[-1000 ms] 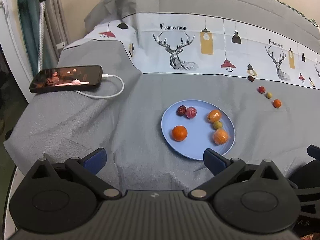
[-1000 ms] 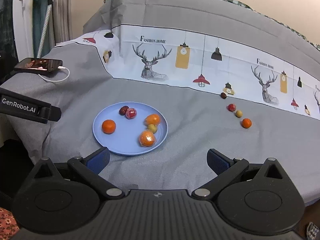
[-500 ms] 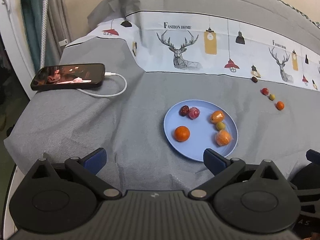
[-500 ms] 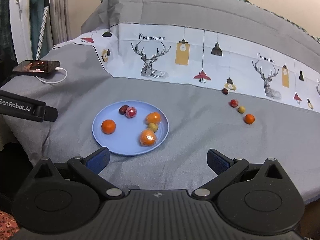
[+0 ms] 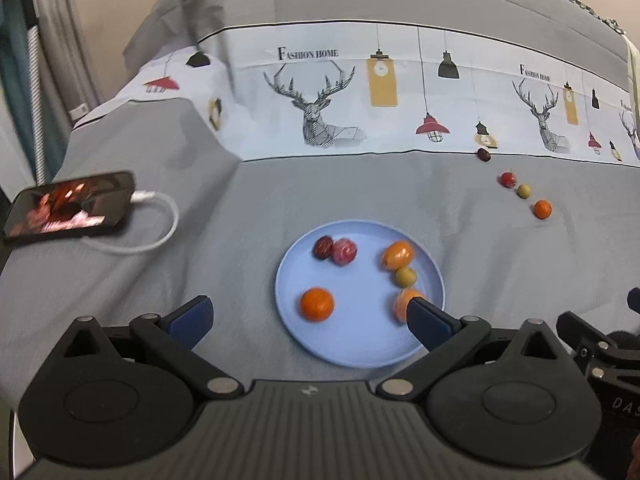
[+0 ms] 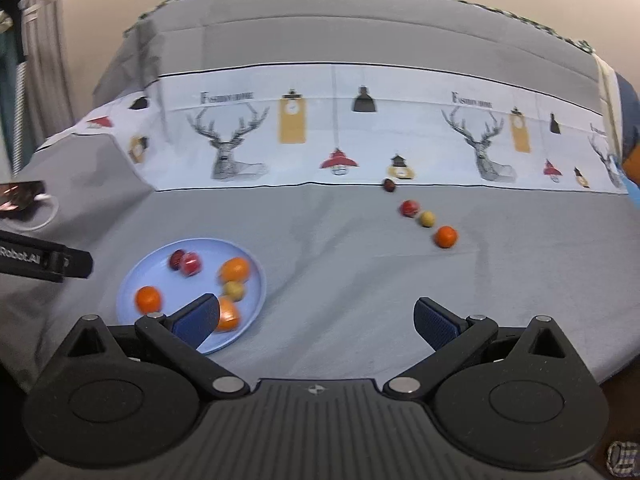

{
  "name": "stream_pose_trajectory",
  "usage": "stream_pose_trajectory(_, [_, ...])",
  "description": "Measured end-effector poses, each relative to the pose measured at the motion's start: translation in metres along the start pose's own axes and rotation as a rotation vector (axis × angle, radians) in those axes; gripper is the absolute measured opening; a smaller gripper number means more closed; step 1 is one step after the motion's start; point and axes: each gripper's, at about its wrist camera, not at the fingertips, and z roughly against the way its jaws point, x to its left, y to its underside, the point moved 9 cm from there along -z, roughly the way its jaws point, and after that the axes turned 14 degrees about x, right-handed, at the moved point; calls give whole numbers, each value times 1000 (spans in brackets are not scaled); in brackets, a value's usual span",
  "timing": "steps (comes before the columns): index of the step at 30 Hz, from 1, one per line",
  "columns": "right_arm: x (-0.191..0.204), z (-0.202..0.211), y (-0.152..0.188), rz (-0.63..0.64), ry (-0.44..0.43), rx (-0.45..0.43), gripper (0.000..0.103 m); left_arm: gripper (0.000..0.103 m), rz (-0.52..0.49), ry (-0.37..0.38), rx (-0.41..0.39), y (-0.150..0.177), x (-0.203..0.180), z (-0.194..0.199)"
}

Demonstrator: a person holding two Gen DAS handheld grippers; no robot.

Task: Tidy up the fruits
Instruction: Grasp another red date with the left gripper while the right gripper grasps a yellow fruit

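Grey cloth covers the surface in front of you, crossed by a pale printed band where "FASHION HOME" reads beside each line-drawn deer. Your left gripper has its jaws spread wide and empty, the right-hand pad overlapping a wrapped orange fruit at the near rim of the blue plate. That plate also carries a bare orange, a dark red fruit touching a pink wrapped one, an orange wrapped one and a small yellow-green one. Your right gripper is likewise parted, holding nothing. Beyond it, four loose fruits lie in a slanting row on the cloth, well apart from the plate. "Robot.AI" shows on the black bar at that view's left edge. A phone, screen lit, lies far left with a white cable plugged in.
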Motion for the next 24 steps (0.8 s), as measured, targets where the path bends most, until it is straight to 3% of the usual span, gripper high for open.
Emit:
stream_pose_trajectory(15, [-73, -44, -60, -90, 94, -60, 102, 103, -17, 69, 21, -85, -60, -39])
stream_pose_trajectory(24, [-152, -136, -81, -282, 163, 20, 102, 103, -145, 116, 41, -158, -140, -92])
